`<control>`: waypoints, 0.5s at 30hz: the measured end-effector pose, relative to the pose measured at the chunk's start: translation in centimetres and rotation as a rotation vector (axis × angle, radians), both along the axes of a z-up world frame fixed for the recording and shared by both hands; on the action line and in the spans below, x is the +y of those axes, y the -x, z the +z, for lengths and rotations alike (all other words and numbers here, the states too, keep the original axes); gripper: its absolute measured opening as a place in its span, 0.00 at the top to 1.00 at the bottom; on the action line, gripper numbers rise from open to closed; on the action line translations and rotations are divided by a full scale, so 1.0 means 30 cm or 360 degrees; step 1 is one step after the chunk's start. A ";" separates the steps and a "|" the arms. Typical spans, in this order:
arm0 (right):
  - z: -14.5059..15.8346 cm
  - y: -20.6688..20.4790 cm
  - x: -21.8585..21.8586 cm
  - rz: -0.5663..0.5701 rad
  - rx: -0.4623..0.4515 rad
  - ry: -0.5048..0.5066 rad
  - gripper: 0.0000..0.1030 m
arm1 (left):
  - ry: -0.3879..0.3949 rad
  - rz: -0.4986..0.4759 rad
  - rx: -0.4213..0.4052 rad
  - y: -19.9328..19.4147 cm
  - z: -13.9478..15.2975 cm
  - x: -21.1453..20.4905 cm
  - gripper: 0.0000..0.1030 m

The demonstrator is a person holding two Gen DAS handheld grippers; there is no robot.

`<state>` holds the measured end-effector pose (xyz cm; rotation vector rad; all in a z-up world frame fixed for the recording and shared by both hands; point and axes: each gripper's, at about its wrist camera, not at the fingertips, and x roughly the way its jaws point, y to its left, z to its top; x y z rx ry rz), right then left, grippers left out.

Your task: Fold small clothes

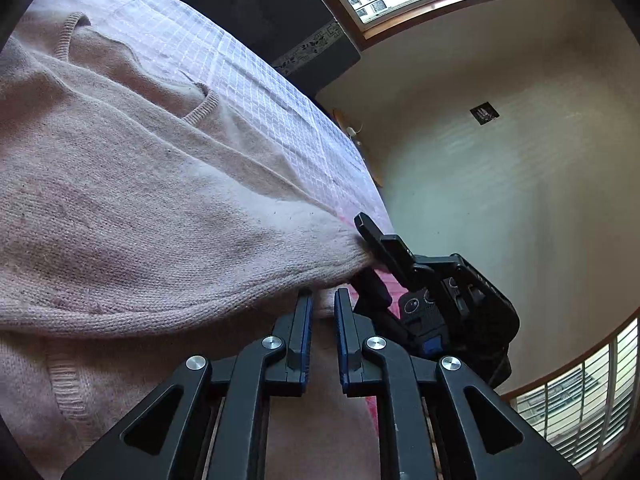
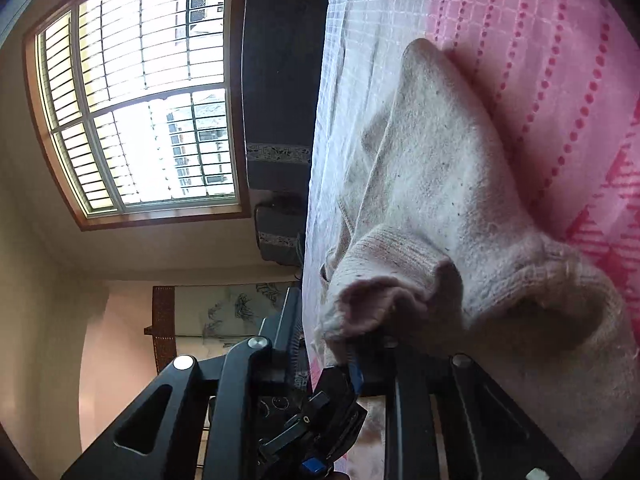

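A pale pink knitted sweater (image 1: 132,184) is seen lying on a bed covered with a pink and white checked bedspread (image 1: 256,92), in the left wrist view. Its ribbed neckline is seen toward the upper left, and the knit fabric is spread across most of the left half of that view, with folds running toward the lower edge. The left gripper (image 1: 323,300) is seen at the bottom centre, its two blue-padded fingers (image 1: 306,320) held a little apart with a narrow gap between them; the sweater's edge lies just in front of the fingertips, and whether fabric is caught between them cannot be told. Just to the right, the right gripper (image 1: 372,256) is seen, its black fingers closed on a corner of the sweater's ribbed edge. In the right wrist view, the same sweater (image 2: 440,200) is seen bunched and lifted off the bedspread (image 2: 540,60), with a ribbed cuff or hem gathered right at the right gripper (image 2: 352,344), whose fingers are clamped on that bunched fabric. The left gripper (image 2: 316,412) is seen partly below, close beside it. A barred window (image 2: 140,100) and a pale wall (image 1: 500,180) are seen behind the bed
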<state>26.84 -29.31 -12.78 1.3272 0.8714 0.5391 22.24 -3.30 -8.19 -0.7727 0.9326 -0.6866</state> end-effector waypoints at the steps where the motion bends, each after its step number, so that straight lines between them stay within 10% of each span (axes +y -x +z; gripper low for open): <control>1: 0.037 -0.016 -0.006 -0.0007 -0.0044 0.0075 0.88 | -0.0019 0.0016 0.0014 0.011 0.005 0.015 0.79; 6: 0.286 0.032 -0.085 -0.0032 -0.0553 0.0379 0.91 | -0.0057 0.0173 -0.0011 0.094 0.057 0.192 0.52; 10: 0.170 0.012 -0.140 0.0017 -0.0346 0.0620 0.92 | -0.0216 0.0409 0.0006 0.133 0.053 0.391 0.43; 15: 0.053 0.054 -0.168 0.0047 -0.0196 0.0400 0.89 | -0.0234 0.0573 0.0122 0.188 -0.005 0.565 0.43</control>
